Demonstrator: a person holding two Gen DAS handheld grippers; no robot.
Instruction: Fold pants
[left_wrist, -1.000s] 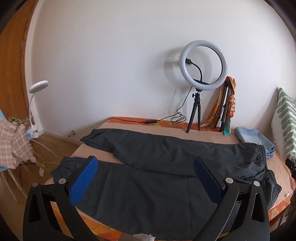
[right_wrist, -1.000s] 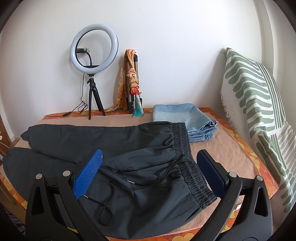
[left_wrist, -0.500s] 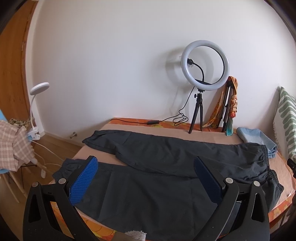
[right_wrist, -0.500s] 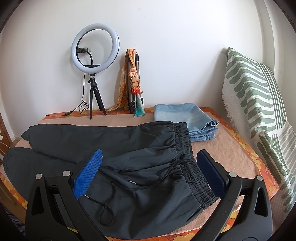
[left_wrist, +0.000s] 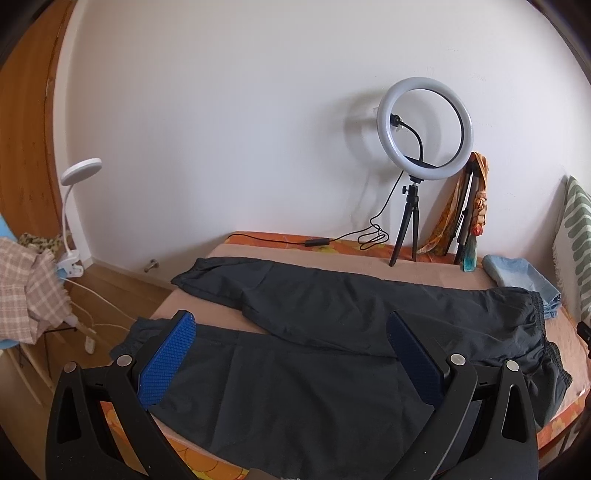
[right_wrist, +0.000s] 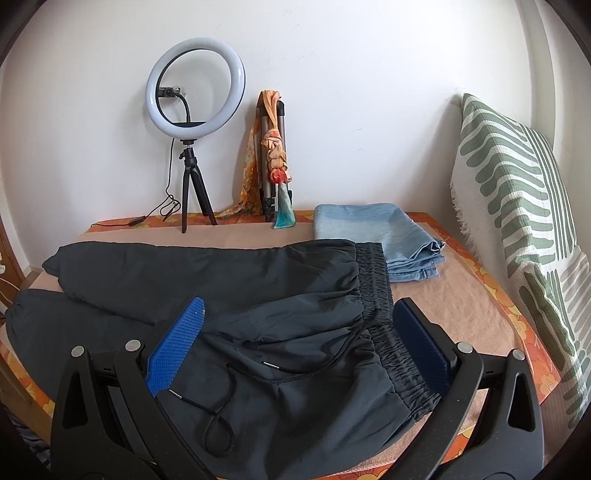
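My left jaws (left_wrist: 291, 363) and right jaws (right_wrist: 297, 350) hang spread, empty, above the dark pants (right_wrist: 229, 295) lying flat across the bed (right_wrist: 476, 295), legs apart, probably for folding lengthwise.

ring light (right_wrist: 195, 83) on tripod, folded jeans (right_wrist: 373, 236), striped pillow (right_wrist: 517, 206), desk lamp (left_wrist: 79, 173)

Both cameras look forward past their own fingers from the near edge of the bed (left_wrist: 229, 254) toward the far wall. The left wrist view sits over the leg end, near the left corner; the right wrist view sits closer, over the waistband end. Both share the pants (left_wrist: 332, 325) and ring light (right_wrist: 195, 84).
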